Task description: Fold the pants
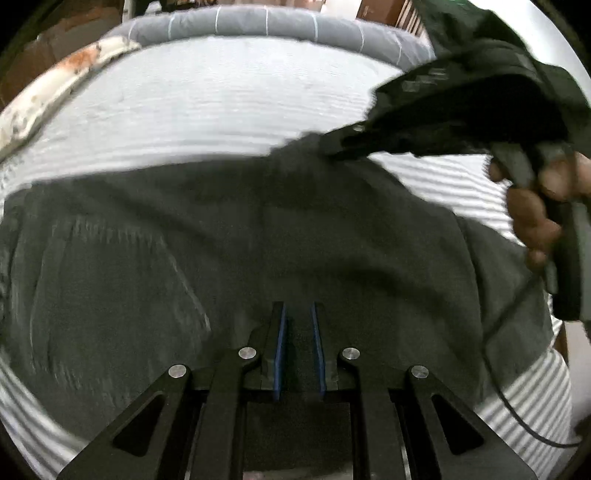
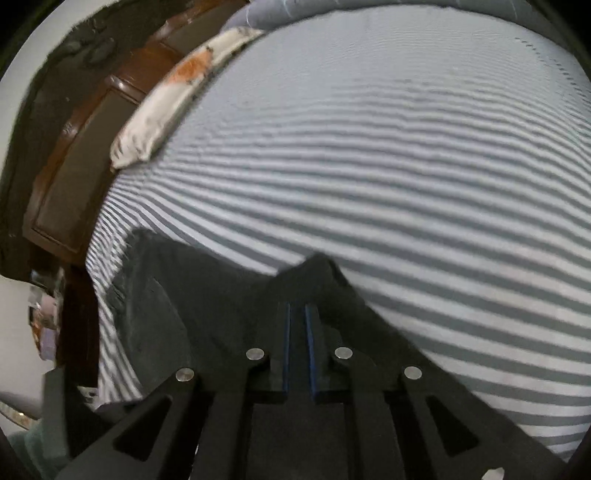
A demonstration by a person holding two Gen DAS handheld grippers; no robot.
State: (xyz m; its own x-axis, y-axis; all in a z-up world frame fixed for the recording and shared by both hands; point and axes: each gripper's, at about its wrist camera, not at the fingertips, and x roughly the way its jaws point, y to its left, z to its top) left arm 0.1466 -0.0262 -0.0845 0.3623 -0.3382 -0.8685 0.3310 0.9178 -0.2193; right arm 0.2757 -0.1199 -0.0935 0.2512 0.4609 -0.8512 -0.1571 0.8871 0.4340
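A white pillow point(image 1: 48, 88) with an orange-brown patch lies along the left edge of the bed point(image 1: 207, 110), tight against a dark wooden headboard point(image 2: 74, 173) in the right wrist view. The bed wears a sheet of thin grey and white stripes, flat and bare across its middle and far half; a grey quilted roll with pale stitch lines point(image 1: 258, 22) closes the far edge.

The pants point(image 1: 258, 240) are dark charcoal, a soft matte weave, spread on the near part of the bed with their long axis running left to right across the left wrist view. Their far edge is a roughly straight line on the left that climbs to a peak on the right, where the cloth is lifted off the sheet.

The left gripper point(image 1: 298, 343) sits low over the middle of the pants, blue-lined jaws nearly together with a narrow gap; whether cloth is pinched in that gap cannot be told. The right gripper point(image 2: 300, 332) has its jaws drawn almost closed on a raised fold of the pants, which tents up ahead of the tips. In the left wrist view the right hand point(image 1: 535, 206) grips its handle at the right edge, above striped sheet. Both views are motion-blurred.
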